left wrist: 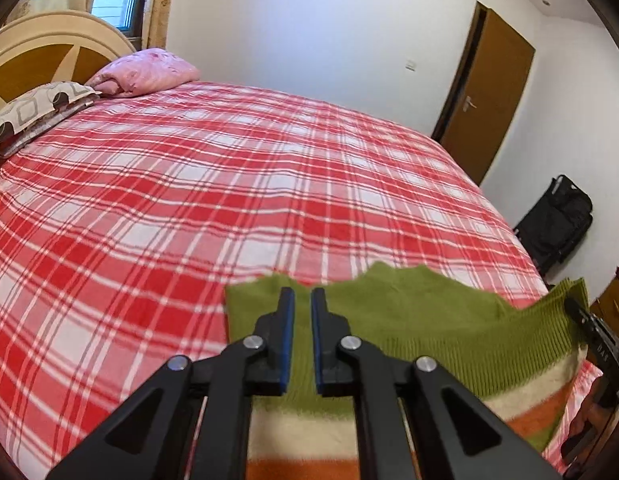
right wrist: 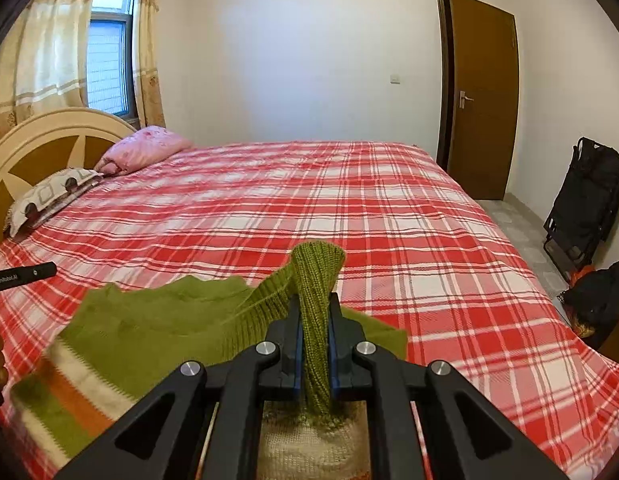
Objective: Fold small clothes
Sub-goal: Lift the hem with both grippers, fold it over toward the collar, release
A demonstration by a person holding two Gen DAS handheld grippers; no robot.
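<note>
Mid-carry over plaid bedspread (right wrist: 389,208): right gripper (right wrist: 314,340) clamped on striped green sweater (right wrist: 161,320) hem (ribbed); left gripper (left wrist: 302,336) nearly closed, seemingly pinching it. Next: spread flat.

A green sweater (right wrist: 157,320) (cream and orange stripes lower down) lies on a red-and-white plaid bedspread (right wrist: 389,220).

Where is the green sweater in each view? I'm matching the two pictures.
Left wrist: green sweater at bottom centre-right, beneath the fingers.
Right wrist: sweater at lower left, its ribbed edge clamped in the right hand-held gripper.
Shared landmark: pink pillow by the headboard.
</note>
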